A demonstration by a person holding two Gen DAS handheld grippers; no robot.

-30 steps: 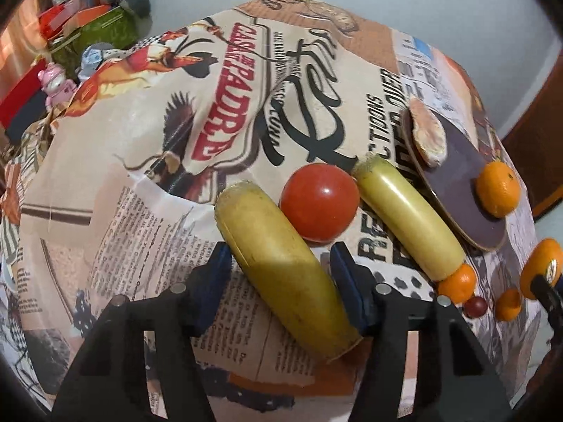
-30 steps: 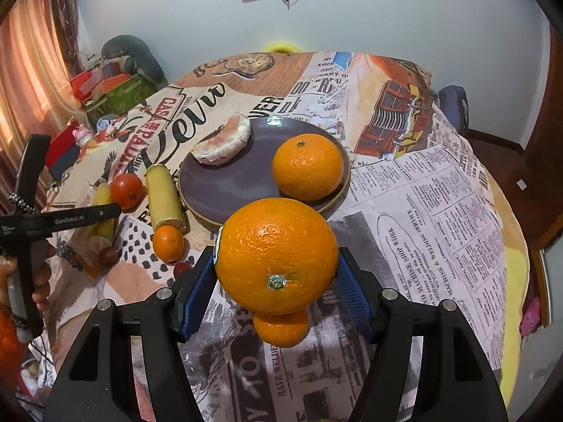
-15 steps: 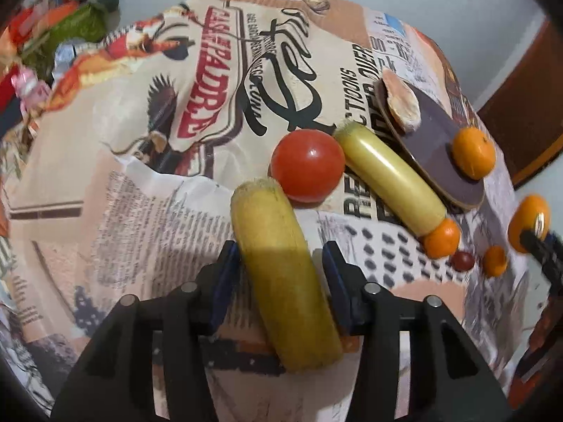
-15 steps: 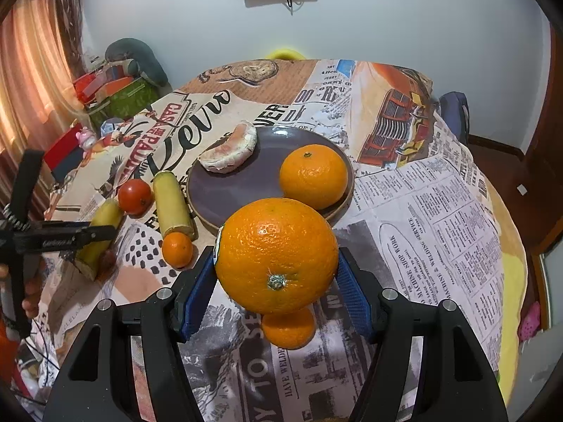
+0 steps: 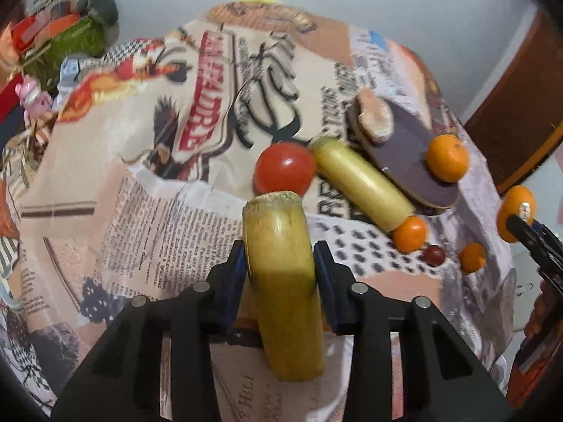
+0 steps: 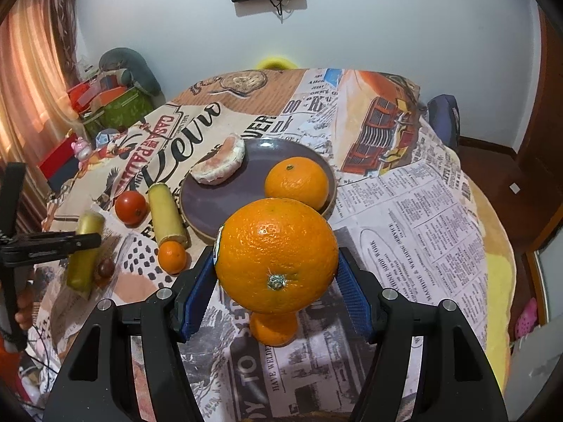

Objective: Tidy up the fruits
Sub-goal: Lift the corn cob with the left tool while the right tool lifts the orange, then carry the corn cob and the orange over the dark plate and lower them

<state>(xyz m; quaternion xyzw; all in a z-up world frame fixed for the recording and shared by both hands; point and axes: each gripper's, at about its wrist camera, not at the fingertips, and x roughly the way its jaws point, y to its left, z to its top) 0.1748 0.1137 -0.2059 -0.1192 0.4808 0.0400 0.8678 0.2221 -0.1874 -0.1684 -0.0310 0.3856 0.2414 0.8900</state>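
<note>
A yellow banana piece lies between the blue pads of my left gripper; the jaws are closing and press on both its sides. From the right wrist the same banana piece hangs just above the cloth. My right gripper is shut on a large orange held above the table in front of the purple plate. A mandarin and a peeled citrus piece lie on the plate. Left of the plate, a tomato and a second banana piece rest on the cloth.
A small mandarin lies at the second banana's near end, a dark red fruit beside it. Another small mandarin sits under the held orange. Newspaper-print cloth covers the round table. Boxes and toys crowd the far left.
The left jaws closed in on the banana piece, which swung to point straight ahead and rose off the cloth. The right gripper and its orange stayed put.
</note>
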